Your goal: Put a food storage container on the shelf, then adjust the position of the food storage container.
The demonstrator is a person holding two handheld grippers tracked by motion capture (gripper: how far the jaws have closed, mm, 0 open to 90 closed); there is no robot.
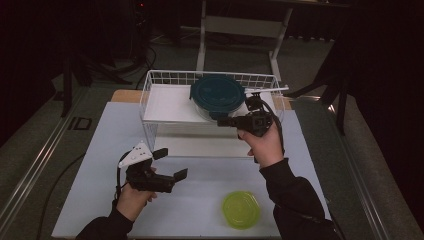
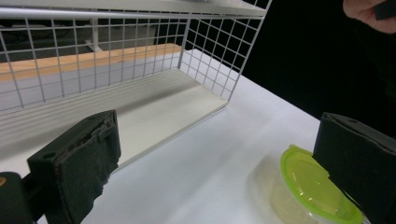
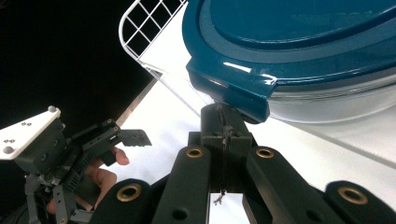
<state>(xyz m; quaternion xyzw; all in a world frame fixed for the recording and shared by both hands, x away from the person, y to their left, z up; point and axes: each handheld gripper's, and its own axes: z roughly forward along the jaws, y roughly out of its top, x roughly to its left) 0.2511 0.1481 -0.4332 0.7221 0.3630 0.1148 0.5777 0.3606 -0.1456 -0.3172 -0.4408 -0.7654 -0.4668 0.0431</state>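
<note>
Dark floor surrounds my white worktop (image 1: 125, 125), with a wire rack (image 1: 150, 95) along its far edge. I have the right gripper (image 1: 223, 121) closed, jaws together just under the lip of the blue-lidded glass container (image 1: 218, 96) on the rack's right end. My left gripper (image 1: 172, 164) gapes wide, holding nothing, near the left edge; the green-lidded container (image 1: 241, 209) waits at the near edge. I'd seat the blue one fully inside before backing off. No legible writing.

The wire basket (image 1: 150, 95) walls off the table's (image 1: 100, 150) far side; bare tabletop lies open left of the green-lidded container (image 1: 241, 209).
</note>
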